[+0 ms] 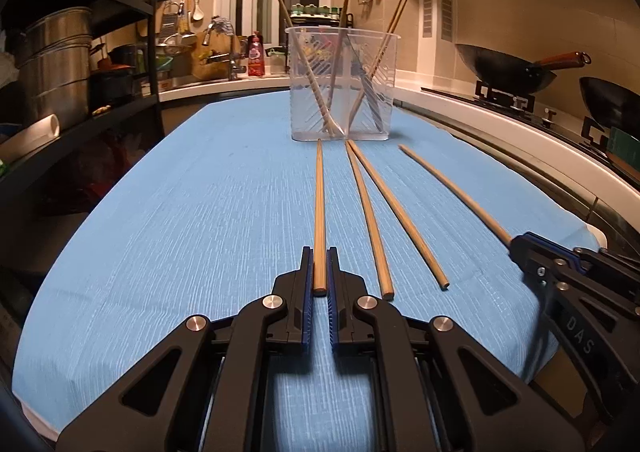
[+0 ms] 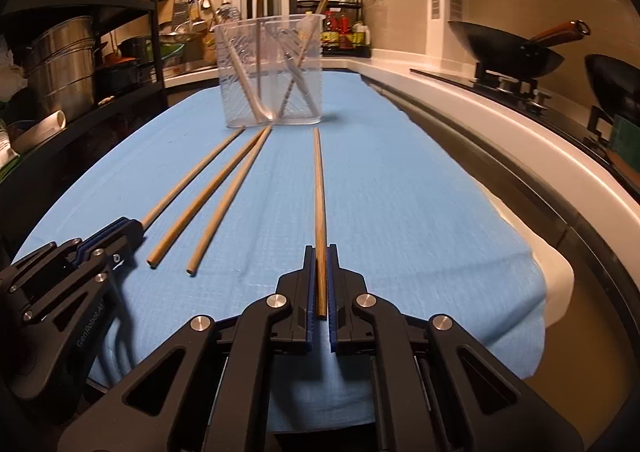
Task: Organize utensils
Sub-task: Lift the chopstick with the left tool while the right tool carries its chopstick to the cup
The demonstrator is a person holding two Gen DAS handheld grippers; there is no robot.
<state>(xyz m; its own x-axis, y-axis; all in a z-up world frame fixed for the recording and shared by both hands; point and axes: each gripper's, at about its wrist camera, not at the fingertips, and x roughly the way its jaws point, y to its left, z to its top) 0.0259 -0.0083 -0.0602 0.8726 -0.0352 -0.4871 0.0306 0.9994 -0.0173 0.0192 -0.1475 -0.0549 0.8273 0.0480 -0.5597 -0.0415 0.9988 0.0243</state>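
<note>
A: Progress? The clear holder (image 1: 343,84), upper centre of frame, already has several utensils; four chopsticks lie on the blue cloth (image 1: 180,212).

B: Left gripper (image 1: 319,256) straddles the leftmost chopstick (image 1: 319,212) — fingers close, clamping unclear. The right wrist view alone shows the right gripper (image 2: 319,254) pinching the rightmost chopstick (image 2: 319,192).

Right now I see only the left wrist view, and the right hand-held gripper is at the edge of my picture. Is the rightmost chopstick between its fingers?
Observer: Yes. The rightmost chopstick lies between the fingers of the right hand-held gripper, and its near end reaches far back between the pads.
Operator: Is it clamped?
Observer: I cannot tell. The pads stand close on both sides, but contact is not clear.
</note>
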